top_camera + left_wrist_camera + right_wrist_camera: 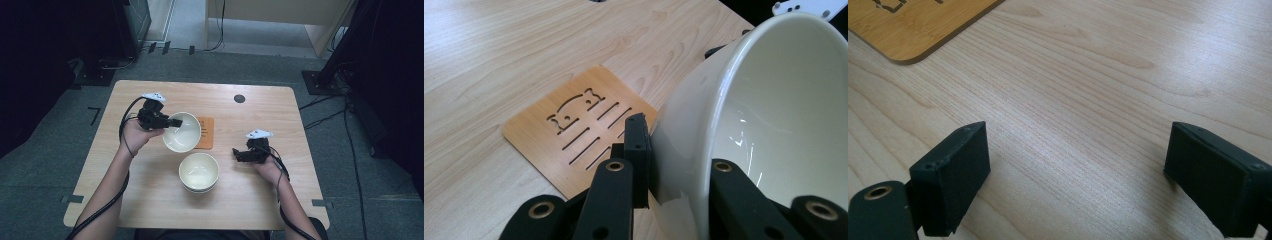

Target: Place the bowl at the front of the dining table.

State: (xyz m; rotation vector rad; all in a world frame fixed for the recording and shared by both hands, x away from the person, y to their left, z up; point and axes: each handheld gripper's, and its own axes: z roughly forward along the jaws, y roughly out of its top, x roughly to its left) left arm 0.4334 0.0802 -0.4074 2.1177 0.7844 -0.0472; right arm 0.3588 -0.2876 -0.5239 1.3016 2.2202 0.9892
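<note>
1. The left gripper (172,123) clamps the rim of a white bowl (182,132), one jaw outside the wall and one inside, holding it tilted above the wooden table (150,195).
2. The bowl hangs over the left edge of a wooden trivet (574,132), its mouth turned up and toward the person.
3. A stack of white bowls (199,172) sits upright near the table's front, apart from the raised bowl.
4. The right gripper (239,154) rests low over bare wood right of the stack, jaws spread wide with nothing between them.
</note>
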